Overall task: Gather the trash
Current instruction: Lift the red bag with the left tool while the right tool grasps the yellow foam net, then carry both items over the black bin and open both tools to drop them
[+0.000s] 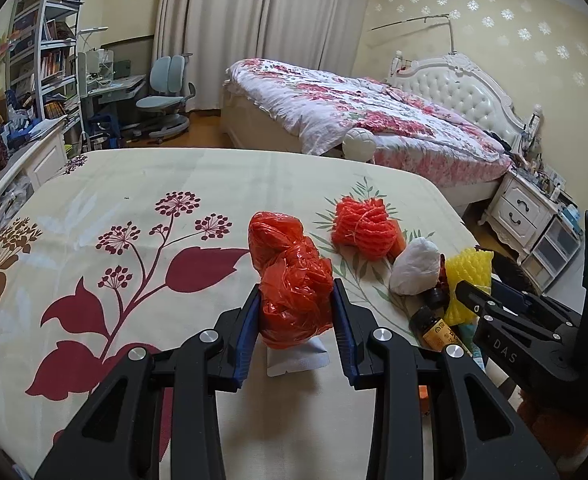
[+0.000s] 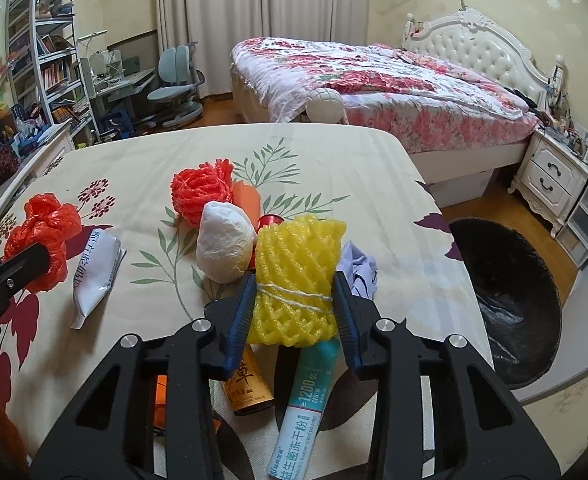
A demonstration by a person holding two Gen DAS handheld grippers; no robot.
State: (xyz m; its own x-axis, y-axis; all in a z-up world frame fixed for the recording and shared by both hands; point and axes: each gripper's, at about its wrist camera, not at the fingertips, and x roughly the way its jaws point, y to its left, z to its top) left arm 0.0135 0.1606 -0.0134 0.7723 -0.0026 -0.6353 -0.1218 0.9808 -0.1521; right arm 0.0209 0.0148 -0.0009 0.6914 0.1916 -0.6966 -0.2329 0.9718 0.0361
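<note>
Trash lies on the flowered tablecloth [image 1: 133,184]. My left gripper [image 1: 296,304] pinches the red plastic bag [image 1: 289,280]: light, crumpled, slippery; hold mid-bulk. My right gripper [image 2: 294,300] clamps the yellow foam net [image 2: 296,276]: soft, springy; grip its tied waist.

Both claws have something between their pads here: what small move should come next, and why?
Probably swing the right claw toward the black-lined bin beside the table edge. Its pads already squeeze the yellow foam net, and the left claw already grips the red plastic bag, so neither needs another grasp; the bin is closest to the right side.
</note>
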